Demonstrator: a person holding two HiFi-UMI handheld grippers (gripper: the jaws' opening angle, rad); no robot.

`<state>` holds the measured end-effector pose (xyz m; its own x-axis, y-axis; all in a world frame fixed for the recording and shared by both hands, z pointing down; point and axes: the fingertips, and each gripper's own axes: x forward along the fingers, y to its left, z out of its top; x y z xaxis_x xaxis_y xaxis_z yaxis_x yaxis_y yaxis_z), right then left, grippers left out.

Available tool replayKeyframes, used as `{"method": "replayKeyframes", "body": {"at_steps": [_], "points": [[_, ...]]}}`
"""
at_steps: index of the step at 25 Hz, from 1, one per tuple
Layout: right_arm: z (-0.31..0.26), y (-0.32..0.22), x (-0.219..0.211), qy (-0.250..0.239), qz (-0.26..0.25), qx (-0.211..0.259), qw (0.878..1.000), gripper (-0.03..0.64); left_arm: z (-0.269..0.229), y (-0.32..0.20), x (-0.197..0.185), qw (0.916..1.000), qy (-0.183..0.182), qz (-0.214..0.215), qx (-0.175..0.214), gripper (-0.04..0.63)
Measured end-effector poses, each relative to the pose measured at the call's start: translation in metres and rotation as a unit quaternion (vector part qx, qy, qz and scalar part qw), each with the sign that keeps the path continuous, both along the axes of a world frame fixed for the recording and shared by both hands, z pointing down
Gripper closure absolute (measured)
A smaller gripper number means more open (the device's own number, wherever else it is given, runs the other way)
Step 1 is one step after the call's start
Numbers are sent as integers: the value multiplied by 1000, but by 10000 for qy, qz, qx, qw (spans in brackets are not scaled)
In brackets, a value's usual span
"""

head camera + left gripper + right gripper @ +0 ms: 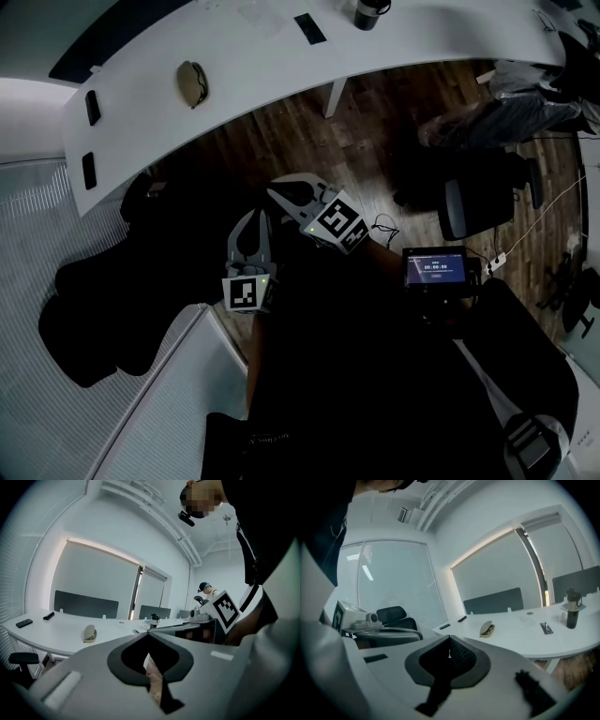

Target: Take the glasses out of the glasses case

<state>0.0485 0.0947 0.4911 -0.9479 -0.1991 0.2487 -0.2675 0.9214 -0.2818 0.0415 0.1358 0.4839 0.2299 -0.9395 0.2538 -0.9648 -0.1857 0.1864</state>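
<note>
The glasses case (pixel 192 82) lies open on the curved white table (pixel 262 56), beige, with dark glasses inside. It also shows in the left gripper view (pixel 89 633) and the right gripper view (pixel 487 629). Both grippers hang over the wooden floor, well short of the table. My left gripper (pixel 253 216) is shut and empty, its jaws meeting at a point (pixel 149 635). My right gripper (pixel 275 192) is beside it, also shut with nothing between the jaws (pixel 450 640). Each gripper sees the other at its side: the right gripper (pixel 206 620) and the left gripper (pixel 370 625).
A dark bottle (pixel 370 13) and a flat black item (pixel 309 28) sit further right on the table. Two small black devices (pixel 92 106) lie near its left end. An office chair (pixel 478 202) stands on the floor at the right. Another person (pixel 206 590) stands far off.
</note>
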Motion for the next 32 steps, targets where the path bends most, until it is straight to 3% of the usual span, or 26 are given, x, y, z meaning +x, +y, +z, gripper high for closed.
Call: {"method": "replayKeyframes", "body": {"at_steps": [12, 20, 23, 32], "points": [[-4, -33, -44, 258, -44, 75, 9996, 609, -1, -46, -57, 9989, -125, 235, 380, 588], [-8, -57, -71, 400, 2, 253, 9989, 609, 1, -68, -81, 9989, 156, 293, 317, 588], [-11, -64, -80, 461, 12, 341, 9984, 609, 1, -77, -95, 9979, 130, 360, 529, 588], [-15, -69, -125, 575, -147, 546, 9967, 609, 1, -91, -145, 9976, 240, 283, 591, 588]]}}
